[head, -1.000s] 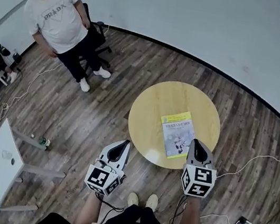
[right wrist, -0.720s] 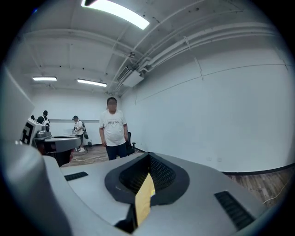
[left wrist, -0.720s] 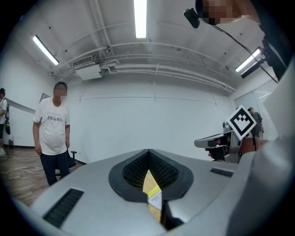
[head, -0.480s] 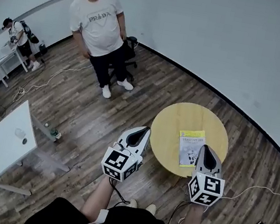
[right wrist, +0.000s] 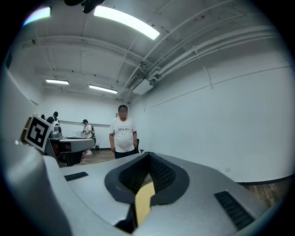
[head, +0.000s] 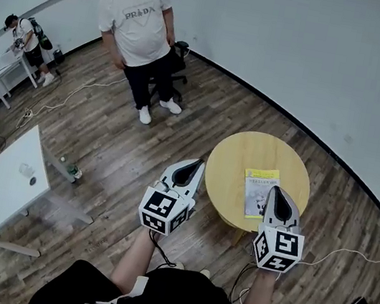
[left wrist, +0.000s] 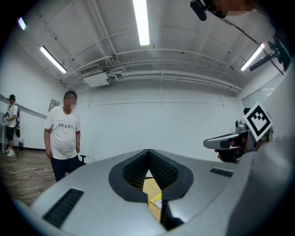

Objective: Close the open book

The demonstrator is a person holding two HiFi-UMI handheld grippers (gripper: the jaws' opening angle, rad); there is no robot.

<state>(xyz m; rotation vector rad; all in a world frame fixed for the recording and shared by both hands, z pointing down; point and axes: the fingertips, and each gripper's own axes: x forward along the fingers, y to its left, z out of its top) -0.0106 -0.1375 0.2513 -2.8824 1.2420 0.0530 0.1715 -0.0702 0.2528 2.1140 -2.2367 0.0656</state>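
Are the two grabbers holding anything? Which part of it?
Nothing is held. The left hand-held gripper and the right hand-held gripper are both shut and empty; the book lies on the table.

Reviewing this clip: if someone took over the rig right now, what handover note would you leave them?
Left hand-held gripper: jaws shut, empty, raised and level, left of the round table in the head view.
Right hand-held gripper: jaws shut, empty, raised and level, near the book.
Book: flat on the table, cover up, closed.
Done: the closing, it seems.
Left: nothing visible; a person stands beyond the table.
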